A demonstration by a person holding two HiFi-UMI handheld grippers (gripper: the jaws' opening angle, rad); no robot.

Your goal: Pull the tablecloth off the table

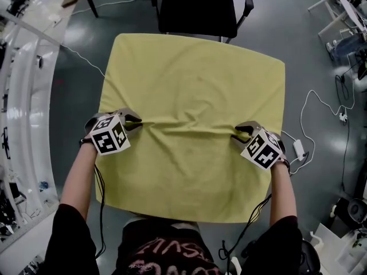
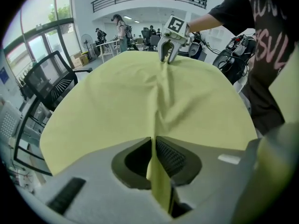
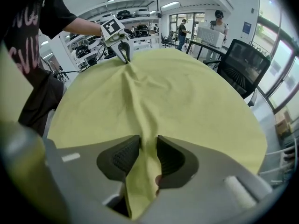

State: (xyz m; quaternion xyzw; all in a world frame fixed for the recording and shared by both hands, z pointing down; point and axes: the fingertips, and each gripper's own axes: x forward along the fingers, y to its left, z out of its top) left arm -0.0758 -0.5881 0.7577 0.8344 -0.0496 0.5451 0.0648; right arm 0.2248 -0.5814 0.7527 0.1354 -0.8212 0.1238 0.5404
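A yellow-green tablecloth (image 1: 189, 85) covers the whole square table. My left gripper (image 1: 137, 122) is at the cloth's left side, a little in from the edge, pointing steeply down. In the left gripper view its jaws (image 2: 153, 141) are shut on a thin raised fold of the tablecloth (image 2: 140, 92). My right gripper (image 1: 236, 133) is at the cloth's right side. In the right gripper view a thicker fold of the tablecloth (image 3: 187, 87) fills the gap of its jaws (image 3: 147, 141) and touches both pads. A raised wrinkle runs across the cloth from one gripper to the other.
A black chair (image 1: 198, 7) stands at the table's far side. White cables (image 1: 321, 105) and a power adapter (image 1: 299, 148) lie on the grey floor to the right. A white bench (image 1: 23, 96) curves along the left. The person's body is against the near edge.
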